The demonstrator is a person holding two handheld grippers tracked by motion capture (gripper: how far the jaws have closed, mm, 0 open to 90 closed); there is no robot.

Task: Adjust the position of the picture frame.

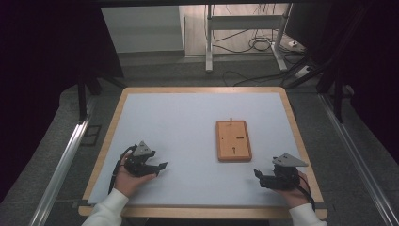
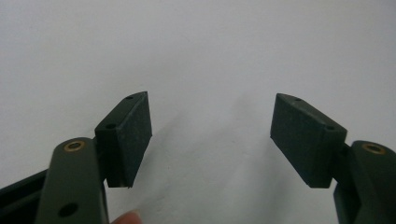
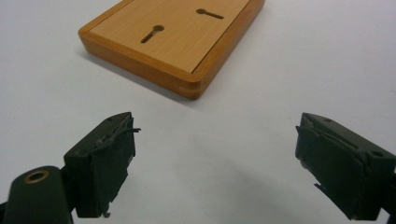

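Note:
A flat wooden box [image 1: 233, 140] with two keyhole slots in its lid and a small peg at its far edge lies right of the table's middle. The same wooden box [image 3: 173, 39] appears ahead of my right gripper [image 3: 215, 158], whose jaws stand wide apart over bare white surface. In the high view my right gripper [image 1: 260, 177] rests near the front right corner, a hand's width from the box. My left gripper [image 1: 159, 168] sits at the front left, pointing right. Its jaws are open, and the left gripper [image 2: 211, 135] has nothing between its pads.
The white mat [image 1: 188, 127] covers a wood-rimmed table [image 1: 115, 113]. Beyond the far edge stand a metal stand [image 1: 209, 42] and loose cables [image 1: 254, 44] on the floor. Dark curtains flank both sides.

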